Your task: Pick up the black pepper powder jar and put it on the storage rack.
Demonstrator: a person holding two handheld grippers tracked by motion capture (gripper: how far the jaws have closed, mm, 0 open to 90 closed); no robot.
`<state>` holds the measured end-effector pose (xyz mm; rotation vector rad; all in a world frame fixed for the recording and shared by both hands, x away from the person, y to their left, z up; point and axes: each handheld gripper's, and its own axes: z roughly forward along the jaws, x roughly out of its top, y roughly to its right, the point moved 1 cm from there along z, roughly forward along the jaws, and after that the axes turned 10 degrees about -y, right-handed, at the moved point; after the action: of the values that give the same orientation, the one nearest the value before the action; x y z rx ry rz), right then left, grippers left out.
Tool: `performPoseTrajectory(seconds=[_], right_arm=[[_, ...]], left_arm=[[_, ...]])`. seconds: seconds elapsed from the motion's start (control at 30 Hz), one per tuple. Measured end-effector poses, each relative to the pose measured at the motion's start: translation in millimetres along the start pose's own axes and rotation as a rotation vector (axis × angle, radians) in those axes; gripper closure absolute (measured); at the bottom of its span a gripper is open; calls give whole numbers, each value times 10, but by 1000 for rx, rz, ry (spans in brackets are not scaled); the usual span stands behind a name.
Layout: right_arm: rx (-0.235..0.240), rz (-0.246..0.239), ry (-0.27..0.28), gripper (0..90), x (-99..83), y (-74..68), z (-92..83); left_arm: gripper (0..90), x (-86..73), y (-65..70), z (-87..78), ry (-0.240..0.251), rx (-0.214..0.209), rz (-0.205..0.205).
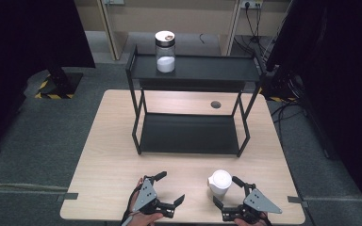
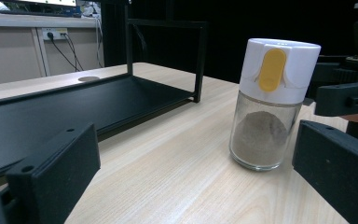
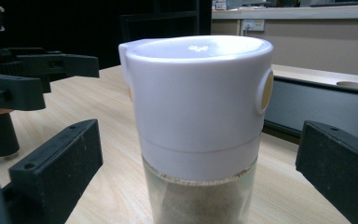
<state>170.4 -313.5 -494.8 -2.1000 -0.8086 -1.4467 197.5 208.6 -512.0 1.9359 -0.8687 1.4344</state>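
Left gripper [image 1: 170, 187] fingers spread wide, right gripper [image 1: 227, 190] fingers open, both held low

Shaker [image 3: 198, 126] base cut off by bottom edge in right gripper view; far jar [image 1: 165, 52] lid contents too small to tell.

Glossy white plastic cap [image 3: 196, 98] on clear glass shaker [image 2: 261, 140]; matt wood-grain table [image 1: 113, 165].

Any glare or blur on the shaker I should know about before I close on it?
High view: the shaker lid is washed out white, detail lost. Left gripper view: shaker sharp, evenly lit, the near jaws soft. Right gripper view: a small ceiling-light glint on the lid; the glass below looks slightly soft, the right gripper jaws stand open either side.
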Motion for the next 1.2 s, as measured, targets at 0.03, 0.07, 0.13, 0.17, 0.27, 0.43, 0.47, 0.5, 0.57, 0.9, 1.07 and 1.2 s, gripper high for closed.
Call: performPoseTrajectory(seconds=[0.03, 0.07, 0.13, 0.17, 0.27, 0.43, 0.47, 0.5, 0.57, 0.9, 1.07, 1.2], right_arm=[[0, -4, 1, 10, 2, 6, 16], [1, -2, -5, 12, 11, 7, 26], [0, -8, -8, 18, 18, 12, 53], [0, -9, -11, 22, 24, 14, 64], [2, -15, -15, 48, 35, 22, 93], [8, -28, -37, 119, 60, 25, 148], [7, -33, -37, 142, 63, 25, 152], [6, -38, -38, 158, 66, 24, 158], [3, -43, -47, 185, 78, 22, 174], [-4, -58, -67, 303, 97, 19, 191], [-10, -61, -70, 306, 109, -4, 181], [-6, -76, -67, 306, 127, -29, 167]], left_arm=[[1, 0, 0, -2, 0, 0, 0], [1, -1, 0, -4, 0, 1, 0], [1, -3, -1, -7, 1, 3, -2], [1, -3, -2, -9, 1, 4, -2], [1, -5, -8, -9, 2, 3, -7], [1, -1, -3, -8, -2, -2, -4], [1, -2, -4, -7, -2, -2, -5], [1, -4, -5, -6, -2, -2, -7], [1, -4, -6, -6, -2, -1, -8], [1, -4, -10, -12, -1, 1, -9], [1, -4, -11, -13, -1, 1, -9], [1, -7, -13, -13, 0, 4, -12]])
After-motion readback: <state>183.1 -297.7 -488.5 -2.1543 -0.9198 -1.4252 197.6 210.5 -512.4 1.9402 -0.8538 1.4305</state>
